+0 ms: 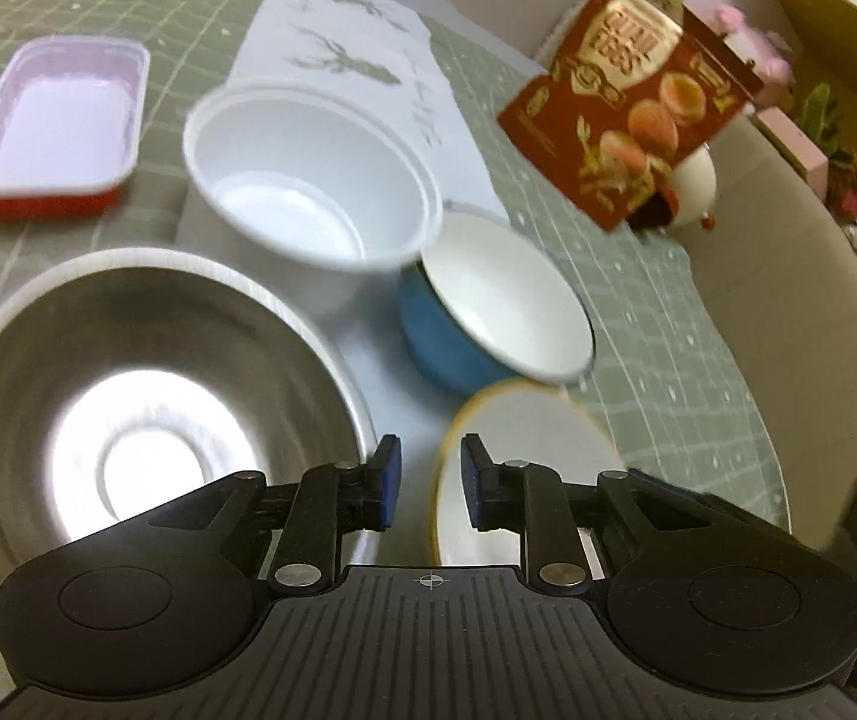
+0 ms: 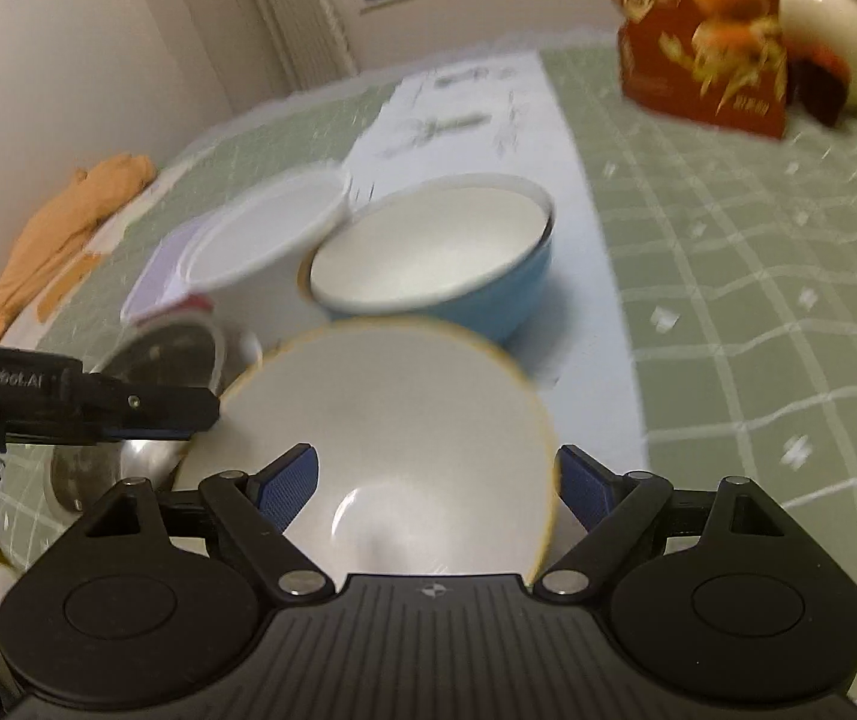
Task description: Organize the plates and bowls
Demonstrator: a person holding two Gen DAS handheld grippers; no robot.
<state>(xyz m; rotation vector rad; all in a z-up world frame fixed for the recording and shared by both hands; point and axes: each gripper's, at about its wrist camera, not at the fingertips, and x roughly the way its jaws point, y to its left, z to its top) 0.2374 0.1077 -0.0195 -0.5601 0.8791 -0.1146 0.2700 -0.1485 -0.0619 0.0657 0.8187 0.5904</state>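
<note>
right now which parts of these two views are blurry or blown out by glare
Left wrist view: glare whites out the bottom of the steel bowl, and the white plastic bowl and red snack bag are motion-smeared. Right wrist view: the blue bowl and green checked tablecloth streak; the nearby tongs stay sharp.

Right gripper (image 2: pixel 437 489): jaws stood wide around the white, yellow-rimmed ceramic bowl (image 2: pixel 380 420).
Beyond: blue bowl with white inside (image 2: pixel 446 264), white plastic bowl (image 2: pixel 260 246) beside it.
Table (image 2: pixel 758 252): green checked cloth.
Left: other gripper's black finger (image 2: pixel 146 411).
</note>
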